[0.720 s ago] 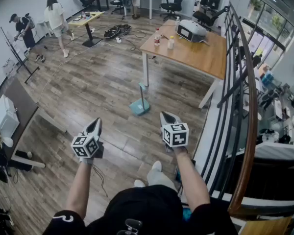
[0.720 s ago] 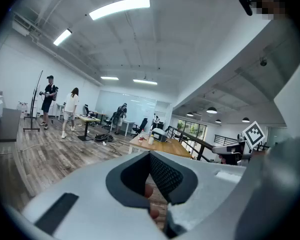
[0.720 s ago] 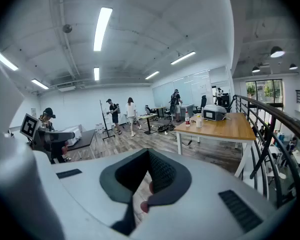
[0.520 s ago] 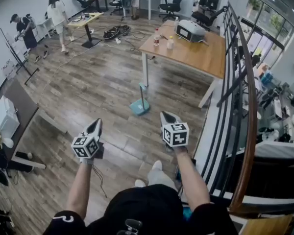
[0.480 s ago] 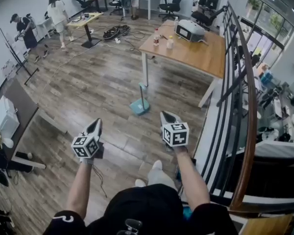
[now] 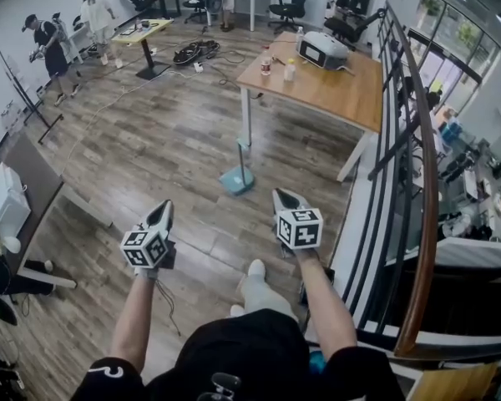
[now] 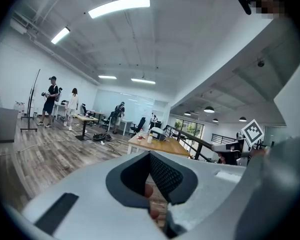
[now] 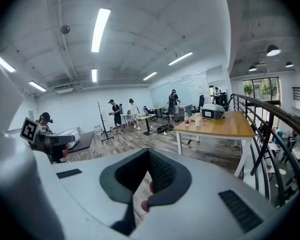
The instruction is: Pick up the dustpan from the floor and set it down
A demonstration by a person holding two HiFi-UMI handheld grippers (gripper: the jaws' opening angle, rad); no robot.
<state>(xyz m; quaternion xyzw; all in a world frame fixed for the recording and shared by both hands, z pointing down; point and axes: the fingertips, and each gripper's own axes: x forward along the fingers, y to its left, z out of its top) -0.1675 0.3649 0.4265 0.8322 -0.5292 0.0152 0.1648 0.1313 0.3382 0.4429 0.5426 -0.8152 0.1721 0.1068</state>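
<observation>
Left tongs (image 6: 164,210) clenched, nothing in them. Right tongs (image 6: 282,199) clenched too, and empty, with both held out front and tipped a little downward. The left pads look pressed together, though that view is tight. Well ahead, the teal dustpan (image 6: 236,180) sits on the wooden floor (image 6: 150,149), handle upright, near a leg of the counter (image 6: 342,94). Nothing done yet: the approach, grasp, lift and set-down are all to come.
</observation>
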